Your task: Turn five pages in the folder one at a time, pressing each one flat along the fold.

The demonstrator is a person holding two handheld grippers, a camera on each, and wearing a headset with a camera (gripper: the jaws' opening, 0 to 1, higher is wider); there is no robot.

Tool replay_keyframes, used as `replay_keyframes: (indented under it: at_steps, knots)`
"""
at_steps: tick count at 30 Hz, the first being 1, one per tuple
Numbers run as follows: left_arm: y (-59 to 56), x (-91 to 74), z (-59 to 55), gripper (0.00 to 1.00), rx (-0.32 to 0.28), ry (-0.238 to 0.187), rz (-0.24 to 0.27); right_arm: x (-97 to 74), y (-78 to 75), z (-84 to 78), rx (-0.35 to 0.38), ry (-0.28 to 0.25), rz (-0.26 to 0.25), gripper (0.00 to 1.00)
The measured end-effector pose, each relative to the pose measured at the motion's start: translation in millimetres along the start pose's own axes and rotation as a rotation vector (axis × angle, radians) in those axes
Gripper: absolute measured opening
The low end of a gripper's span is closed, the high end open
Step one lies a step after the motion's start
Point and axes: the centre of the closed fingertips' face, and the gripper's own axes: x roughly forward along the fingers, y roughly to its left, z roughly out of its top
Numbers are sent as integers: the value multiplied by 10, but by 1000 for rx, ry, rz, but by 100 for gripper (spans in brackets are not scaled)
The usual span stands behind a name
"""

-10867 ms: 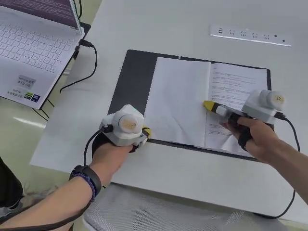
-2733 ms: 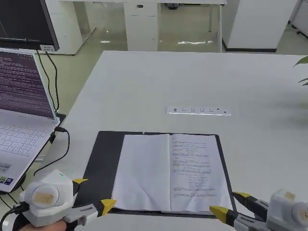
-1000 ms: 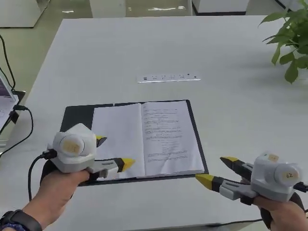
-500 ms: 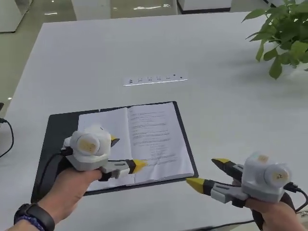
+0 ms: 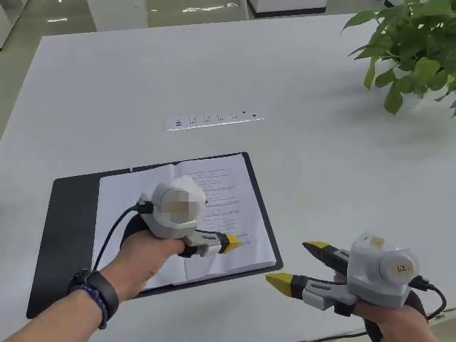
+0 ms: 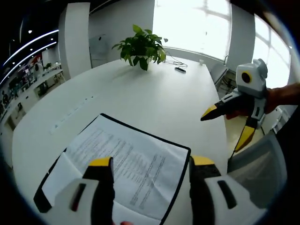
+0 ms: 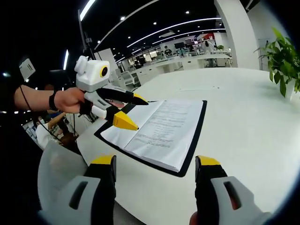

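Note:
The black folder [image 5: 68,214] lies open on the white table, a blank white leaf on its left and a printed page [image 5: 228,203] on its right. My left gripper [image 5: 217,236] hovers open above the lower middle of the pages, one yellow tip near the printed page's bottom edge. In the left gripper view the left gripper [image 6: 151,163] has its jaws wide apart over the printed page [image 6: 126,161]. My right gripper [image 5: 298,263] is open with nothing in it, off the folder's front right corner. The right gripper view shows the right gripper [image 7: 154,161], the folder [image 7: 192,140] and the left gripper [image 7: 133,111].
A white power strip [image 5: 214,120] lies on the table beyond the folder. A green potted plant [image 5: 406,50] stands at the far right, and the plant [image 6: 140,47] appears in the left gripper view. The table's front edge runs just under my right hand.
My left gripper has moved right, from the folder's left part to over the lower middle of the pages. The right gripper stays near the front right corner. The head camera panned right.

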Motion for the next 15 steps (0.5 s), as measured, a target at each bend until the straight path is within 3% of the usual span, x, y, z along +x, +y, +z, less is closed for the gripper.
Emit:
replay_keyframes:
  at_steps: [5,11,15]
  knots:
    - [-46,261,-15,64,7,36,-22,58,38,-50,-10,25,7,67]
    - [-194,589,-20,65,-5,54,-52,92,70,-63,-15,41,18,67]
    - [-245,769,-154,64,-2,107,-38,87,58,-77,-19,50,18,66]
